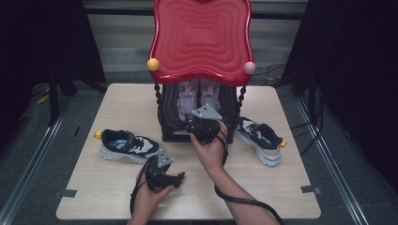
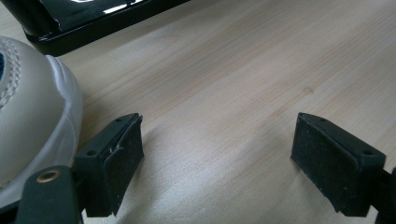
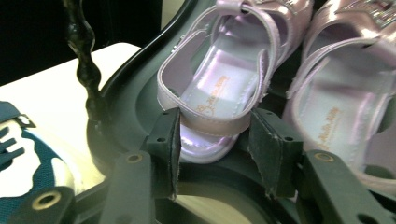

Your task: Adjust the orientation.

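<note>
Two lilac sandals (image 1: 188,98) (image 1: 210,96) stand side by side on the black lower shelf (image 1: 171,123) of a rack with a red wavy top (image 1: 202,37). My right gripper (image 1: 199,123) is at the front of that shelf. In the right gripper view it (image 3: 212,140) is open, its jaws flanking the heel of the left sandal (image 3: 219,88); the other sandal (image 3: 341,107) lies to the right. My left gripper (image 1: 177,178) hovers low over the table near the front, open (image 2: 219,135) with only bare wood between its jaws.
A navy and white sneaker (image 1: 126,145) lies left of the rack, its pale toe (image 2: 28,126) close beside my left gripper's left jaw. A matching sneaker (image 1: 260,138) lies to the right. The twisted black rack posts (image 3: 84,60) stand at the shelf corners. The wooden table (image 1: 281,178) has dark floor all around it.
</note>
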Tool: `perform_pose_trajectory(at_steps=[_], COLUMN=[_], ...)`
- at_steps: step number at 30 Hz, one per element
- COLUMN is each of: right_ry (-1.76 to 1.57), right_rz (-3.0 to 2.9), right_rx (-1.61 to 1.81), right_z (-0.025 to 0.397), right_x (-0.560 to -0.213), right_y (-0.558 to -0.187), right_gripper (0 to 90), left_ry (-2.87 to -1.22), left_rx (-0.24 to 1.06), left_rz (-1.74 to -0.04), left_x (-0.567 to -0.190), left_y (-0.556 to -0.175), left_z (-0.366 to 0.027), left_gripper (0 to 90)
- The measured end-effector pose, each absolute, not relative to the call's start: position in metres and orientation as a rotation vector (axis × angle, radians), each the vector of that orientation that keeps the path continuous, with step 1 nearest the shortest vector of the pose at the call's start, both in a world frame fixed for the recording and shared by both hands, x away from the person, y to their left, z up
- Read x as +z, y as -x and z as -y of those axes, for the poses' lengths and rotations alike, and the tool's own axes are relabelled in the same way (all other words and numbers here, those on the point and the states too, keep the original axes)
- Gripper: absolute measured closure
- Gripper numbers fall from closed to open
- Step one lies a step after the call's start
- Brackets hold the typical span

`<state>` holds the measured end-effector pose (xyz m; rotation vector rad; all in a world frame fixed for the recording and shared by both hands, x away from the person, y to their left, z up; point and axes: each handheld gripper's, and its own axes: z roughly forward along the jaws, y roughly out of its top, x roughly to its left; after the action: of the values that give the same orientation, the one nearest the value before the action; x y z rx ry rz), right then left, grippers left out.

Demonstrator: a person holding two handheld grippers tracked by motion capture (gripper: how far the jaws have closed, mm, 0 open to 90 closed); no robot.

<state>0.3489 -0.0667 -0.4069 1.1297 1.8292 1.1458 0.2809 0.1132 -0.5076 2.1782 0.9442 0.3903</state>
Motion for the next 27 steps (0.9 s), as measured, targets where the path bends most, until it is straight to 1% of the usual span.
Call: perform_pose_trajectory(at_steps=[10,15,22,26,27], right_ry=[-1.11,-1.106,-1.116,-1.118,-1.12], right_rz=[-1.804,-1.814,-1.83,-1.848,-1.851], right_rx=[1.104,1.129,1.146,1.164,1.166], right_z=[0.073,0.074,0.077,0.084,0.085], right_x=[-0.403,-0.404,-0.411,-0.416,-0.417], right_y=[-0.347,-0.346,-0.344,-0.339,-0.338], right_gripper=[58.5,58.0,53.1,47.3,47.1], left_ry=[-2.179,-2.178,-2.179,-2.176,-2.173], left_rx=[0.391,0.39,0.391,0.39,0.388], left_rz=[-0.944,-0.945,-0.943,-0.945,-0.949], left_x=[-0.508,-0.508,-0.508,-0.508,-0.508], left_y=[-0.281,-0.281,-0.281,-0.281,-0.281], left_z=[-0.113,-0.113,-0.113,-0.113,-0.113], left_gripper=[16.1,16.1,16.1,16.1,16.0])
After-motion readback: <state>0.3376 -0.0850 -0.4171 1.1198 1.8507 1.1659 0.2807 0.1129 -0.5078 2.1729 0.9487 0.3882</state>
